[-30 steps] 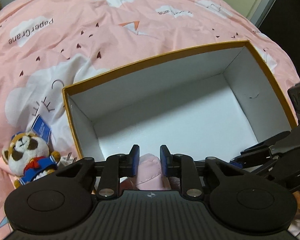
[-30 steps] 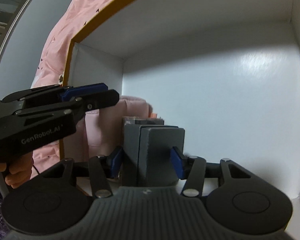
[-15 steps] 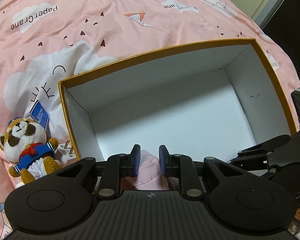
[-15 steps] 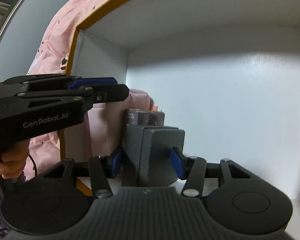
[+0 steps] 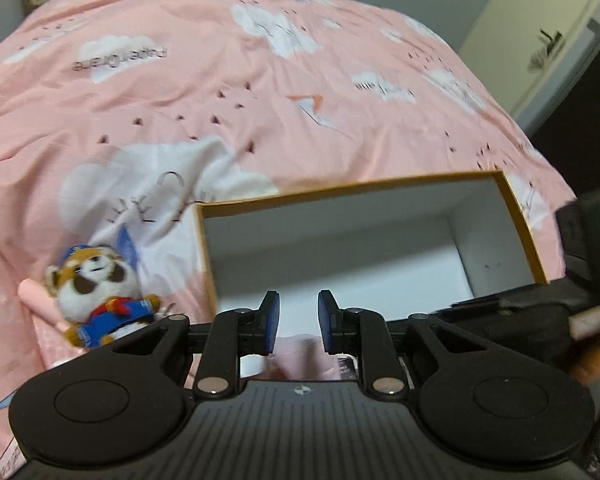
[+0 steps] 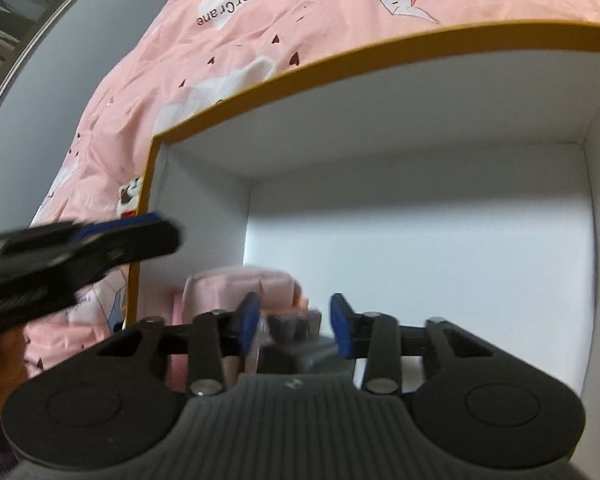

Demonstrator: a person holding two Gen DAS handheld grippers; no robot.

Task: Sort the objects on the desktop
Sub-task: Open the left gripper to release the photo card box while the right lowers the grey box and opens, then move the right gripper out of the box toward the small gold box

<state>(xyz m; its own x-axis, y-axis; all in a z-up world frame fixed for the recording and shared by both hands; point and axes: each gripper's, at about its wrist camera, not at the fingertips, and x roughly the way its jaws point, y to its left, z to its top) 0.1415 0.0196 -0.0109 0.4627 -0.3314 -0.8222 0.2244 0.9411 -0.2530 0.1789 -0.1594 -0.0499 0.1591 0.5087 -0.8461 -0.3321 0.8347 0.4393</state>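
Note:
A white box with an orange rim lies on the pink bedspread; it also fills the right wrist view. A pink pouch and a grey block lie in its near left corner. My right gripper is open above the grey block, not holding it. My left gripper is open and empty above the box's near edge, with the pink pouch below it. A plush red panda in blue lies on the bedspread left of the box.
The pink cloud-print bedspread covers everything around the box. The left gripper's body shows at the left of the right wrist view. The right gripper's body shows at the right of the left wrist view.
My right gripper let go of the grey block and pulled back and up. My left gripper rose and drew back from the pink pouch, its jaws a little wider.

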